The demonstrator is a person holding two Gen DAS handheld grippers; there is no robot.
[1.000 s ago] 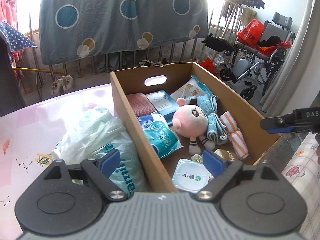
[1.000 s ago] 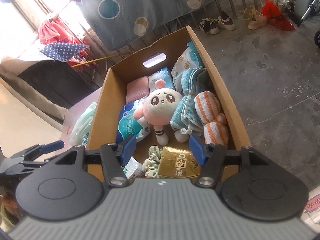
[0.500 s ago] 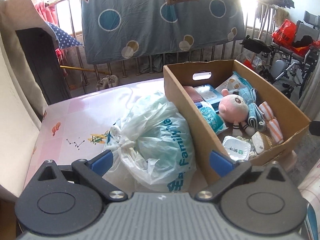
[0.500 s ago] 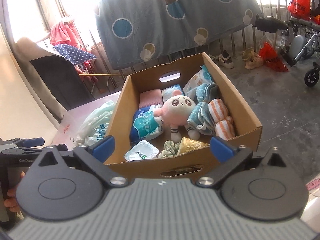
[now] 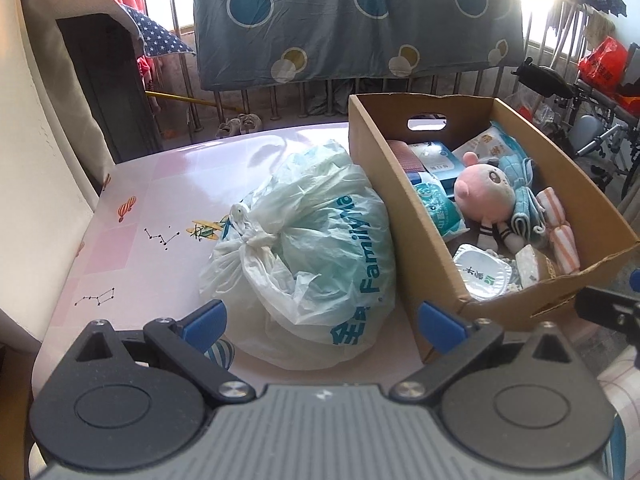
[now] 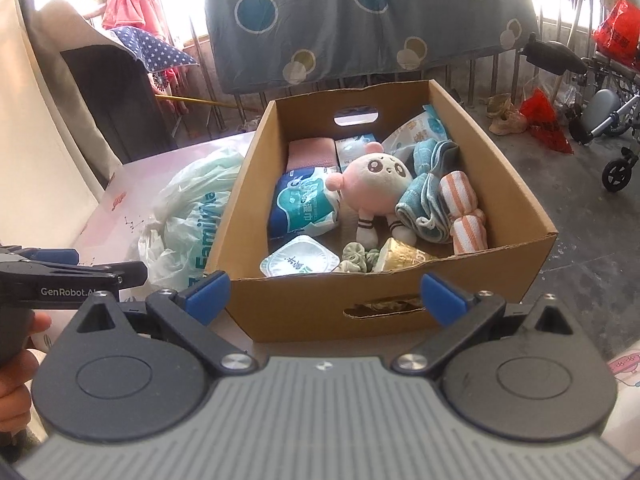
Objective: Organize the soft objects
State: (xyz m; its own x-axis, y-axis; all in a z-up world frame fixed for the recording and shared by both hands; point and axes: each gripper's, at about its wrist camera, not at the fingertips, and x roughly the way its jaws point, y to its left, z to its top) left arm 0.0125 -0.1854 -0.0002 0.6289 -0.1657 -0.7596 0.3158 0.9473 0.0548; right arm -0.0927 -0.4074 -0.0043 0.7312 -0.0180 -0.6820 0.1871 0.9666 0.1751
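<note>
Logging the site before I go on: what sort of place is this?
Probably a home's balcony or enclosed porch: a spotted bedsheet hangs on a railing, shoes lie on the concrete floor, and a wheelchair is parked nearby.

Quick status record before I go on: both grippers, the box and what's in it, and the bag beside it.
left gripper: open, empty
right gripper: open, empty
cardboard box: on the table, top open
in box: pink plush doll, blue towel, striped cloth rolls, blue tissue pack, green scrunchie
plastic bag: knotted, on the table, against the box's side
</note>
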